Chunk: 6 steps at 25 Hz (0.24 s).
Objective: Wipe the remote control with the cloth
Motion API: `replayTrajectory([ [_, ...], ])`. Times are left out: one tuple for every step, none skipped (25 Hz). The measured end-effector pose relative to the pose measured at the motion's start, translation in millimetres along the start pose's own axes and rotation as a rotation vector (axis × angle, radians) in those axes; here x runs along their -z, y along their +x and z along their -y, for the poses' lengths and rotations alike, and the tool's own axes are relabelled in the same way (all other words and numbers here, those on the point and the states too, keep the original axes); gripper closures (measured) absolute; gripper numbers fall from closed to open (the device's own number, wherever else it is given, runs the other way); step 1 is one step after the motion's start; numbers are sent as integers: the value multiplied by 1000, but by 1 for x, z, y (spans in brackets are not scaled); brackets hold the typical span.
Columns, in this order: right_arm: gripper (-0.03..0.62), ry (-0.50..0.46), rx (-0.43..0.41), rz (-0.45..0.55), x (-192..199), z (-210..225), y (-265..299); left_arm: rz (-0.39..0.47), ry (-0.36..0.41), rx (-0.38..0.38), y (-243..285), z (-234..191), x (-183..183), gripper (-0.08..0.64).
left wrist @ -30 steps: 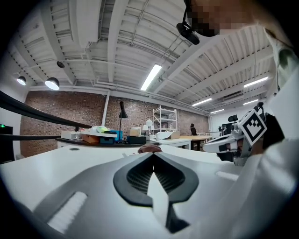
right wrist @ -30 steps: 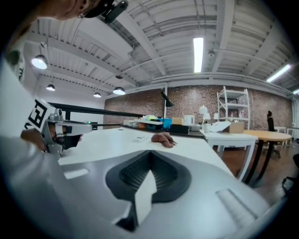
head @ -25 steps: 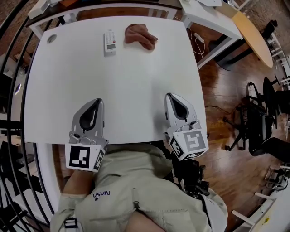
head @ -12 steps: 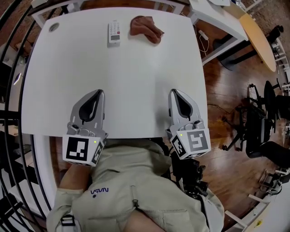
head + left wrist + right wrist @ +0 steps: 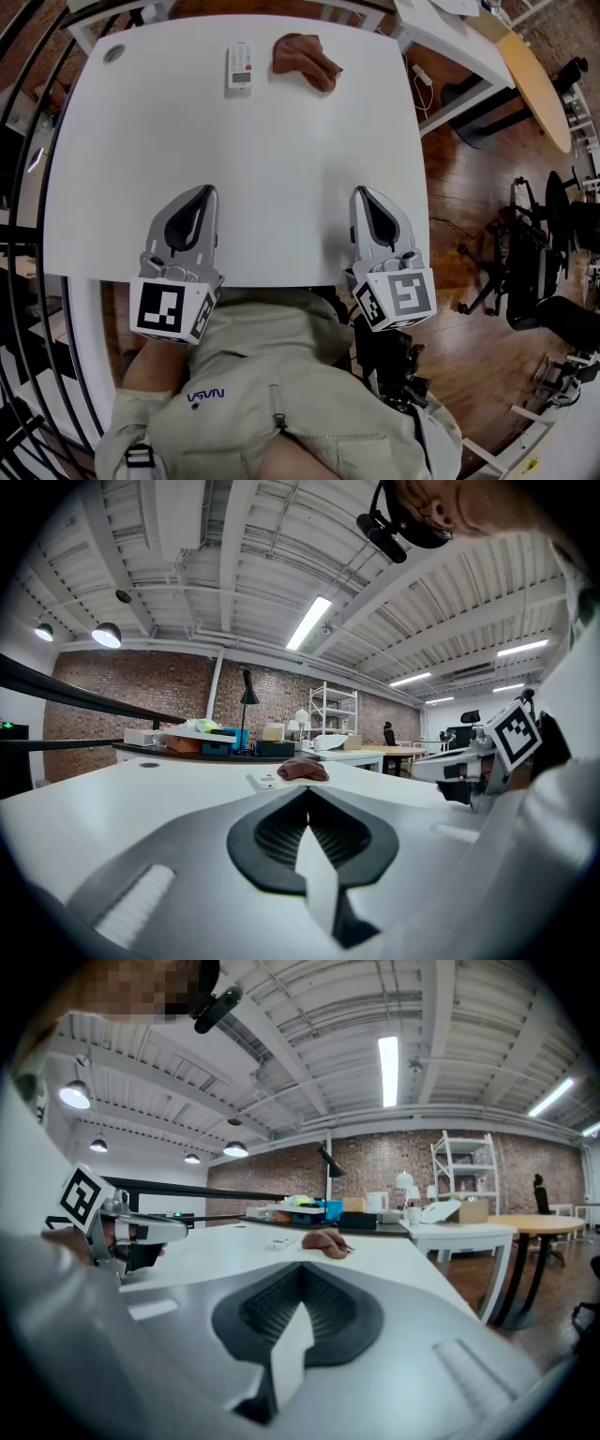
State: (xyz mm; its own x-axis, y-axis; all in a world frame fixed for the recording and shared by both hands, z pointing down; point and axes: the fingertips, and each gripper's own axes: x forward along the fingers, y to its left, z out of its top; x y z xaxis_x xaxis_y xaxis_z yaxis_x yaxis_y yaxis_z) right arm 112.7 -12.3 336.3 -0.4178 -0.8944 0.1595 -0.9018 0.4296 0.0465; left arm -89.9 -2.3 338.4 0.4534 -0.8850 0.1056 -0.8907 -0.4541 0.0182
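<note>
Broadly, a white rectangular worktop (image 5: 234, 159) fills most of the head view, with a person in beige clothing (image 5: 281, 375) at its near edge. Over that edge are two grey plastic grippers, each with a cube of black-and-white square markers at its rear. The left gripper (image 5: 202, 191) and the right gripper (image 5: 362, 192) sit well apart and both point toward the far side. In each gripper view the jaws are pressed together at the tips with nothing between them: the left gripper (image 5: 307, 790) is closed and empty, and so is the right gripper (image 5: 302, 1266). Well away from both, near the far edge, lies a crumpled reddish-brown cloth (image 5: 305, 58). Just beside it on its left, apart from it, a small white rectangular remote control (image 5: 240, 66) lies flat.
</note>
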Motion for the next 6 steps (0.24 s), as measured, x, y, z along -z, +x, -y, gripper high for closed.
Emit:
replayTrajectory([
  [589, 0, 0, 0, 0, 0, 0, -1, -1, 0, 0, 0, 0, 557],
  [589, 1, -1, 0, -1, 0, 0, -2, -1, 1, 0, 0, 0, 557],
  [589, 1, -1, 0, -1, -1, 0, -2, -1, 1, 0, -1, 0, 557],
  [589, 1, -2, -1, -1, -1, 1, -2, -1, 1, 0, -1, 0, 557],
  [589, 1, -3, -1, -1, -1, 1, -2, -2, 2, 0, -1, 0, 558],
  [589, 2, -4, -1, -1, -2, 1, -2, -2, 2, 0, -2, 0, 557],
])
